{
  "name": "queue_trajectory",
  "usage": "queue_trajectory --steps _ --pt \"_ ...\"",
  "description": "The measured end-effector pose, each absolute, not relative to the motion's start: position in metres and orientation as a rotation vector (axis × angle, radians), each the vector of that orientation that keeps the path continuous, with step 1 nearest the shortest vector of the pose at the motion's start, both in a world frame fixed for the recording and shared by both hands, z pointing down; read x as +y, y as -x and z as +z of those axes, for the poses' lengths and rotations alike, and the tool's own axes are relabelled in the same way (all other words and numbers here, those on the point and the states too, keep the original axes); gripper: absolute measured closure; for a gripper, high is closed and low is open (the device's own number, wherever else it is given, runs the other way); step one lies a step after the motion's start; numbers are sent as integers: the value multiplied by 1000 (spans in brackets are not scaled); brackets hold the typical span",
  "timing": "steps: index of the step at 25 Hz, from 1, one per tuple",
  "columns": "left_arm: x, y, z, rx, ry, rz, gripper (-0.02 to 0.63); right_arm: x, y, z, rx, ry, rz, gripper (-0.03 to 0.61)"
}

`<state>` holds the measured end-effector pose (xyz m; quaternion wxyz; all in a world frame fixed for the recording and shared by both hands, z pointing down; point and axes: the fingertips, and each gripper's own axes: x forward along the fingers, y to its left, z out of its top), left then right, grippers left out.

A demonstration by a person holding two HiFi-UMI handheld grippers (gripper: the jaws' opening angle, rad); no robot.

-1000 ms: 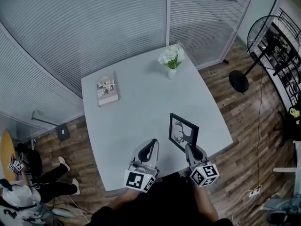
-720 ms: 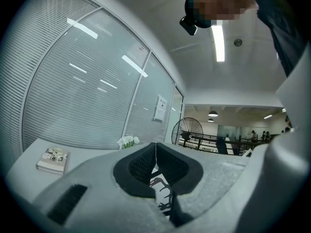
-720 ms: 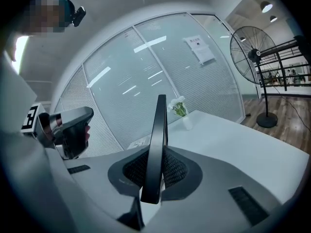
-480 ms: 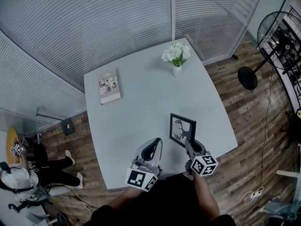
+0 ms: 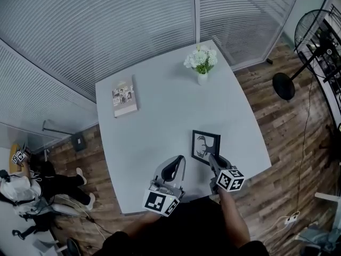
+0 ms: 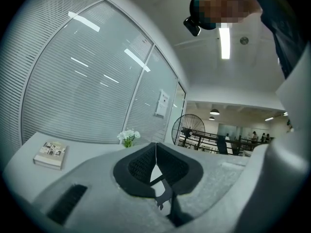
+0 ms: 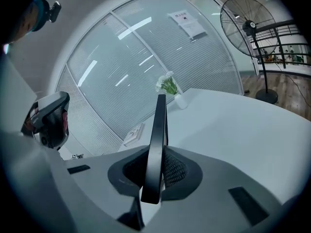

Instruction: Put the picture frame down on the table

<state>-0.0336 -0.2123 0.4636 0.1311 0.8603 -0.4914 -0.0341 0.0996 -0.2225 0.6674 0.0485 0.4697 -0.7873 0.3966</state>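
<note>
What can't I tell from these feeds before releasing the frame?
- Head view: whether the picture frame touches the table; the right gripper covers its near corner.
- Right gripper view: the frame's face; it shows only edge-on.
- Head view: print on the book; too small.

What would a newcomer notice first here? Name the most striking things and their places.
The black picture frame stands out, gripped by the right gripper at the white table's near right side. White flowers mark the far corner and a book lies far left.
</note>
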Motion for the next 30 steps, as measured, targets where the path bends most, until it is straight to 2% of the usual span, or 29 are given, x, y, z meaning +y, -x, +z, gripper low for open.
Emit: queue_trajectory --steps 20,30 --pt "-226 35 472 -1397 -2475 -99 594 -248 -112 724 -2242 -1374 1182 532" --pt "-225 35 475 -1391 -2470 -92 594 -250 -113 750 -2201 -1364 1195 492"
